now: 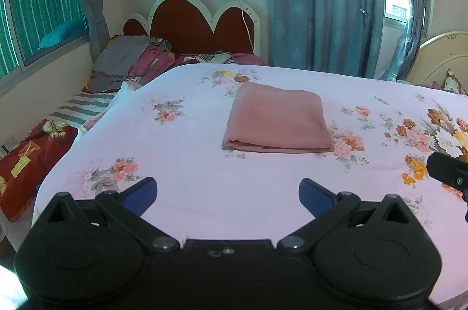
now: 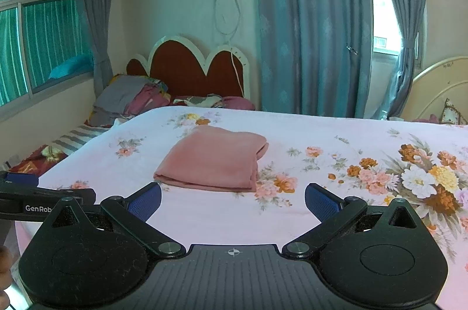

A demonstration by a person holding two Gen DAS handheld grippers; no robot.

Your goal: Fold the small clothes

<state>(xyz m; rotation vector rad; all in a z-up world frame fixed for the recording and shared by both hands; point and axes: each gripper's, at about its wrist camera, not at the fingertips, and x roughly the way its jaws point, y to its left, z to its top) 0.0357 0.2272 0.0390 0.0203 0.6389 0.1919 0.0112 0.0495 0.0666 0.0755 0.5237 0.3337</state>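
A pink cloth (image 1: 278,121) lies folded into a neat rectangle on the floral bed sheet (image 1: 190,158); the right wrist view shows the same pink cloth (image 2: 213,160) ahead and slightly left. My left gripper (image 1: 228,194) hovers open above the sheet, well short of the cloth, with nothing between its blue pads. My right gripper (image 2: 233,200) is also open and empty, just in front of the cloth's near edge. Part of the right gripper's body (image 1: 447,172) shows at the right edge of the left view, and the left gripper's body (image 2: 44,201) at the left of the right view.
A pile of folded clothes (image 1: 131,61) sits at the bed's far left by a red headboard (image 1: 199,26). A striped cloth (image 1: 84,105) and a red pillow (image 1: 29,163) lie left of the sheet. Blue curtains (image 1: 327,3) hang behind.
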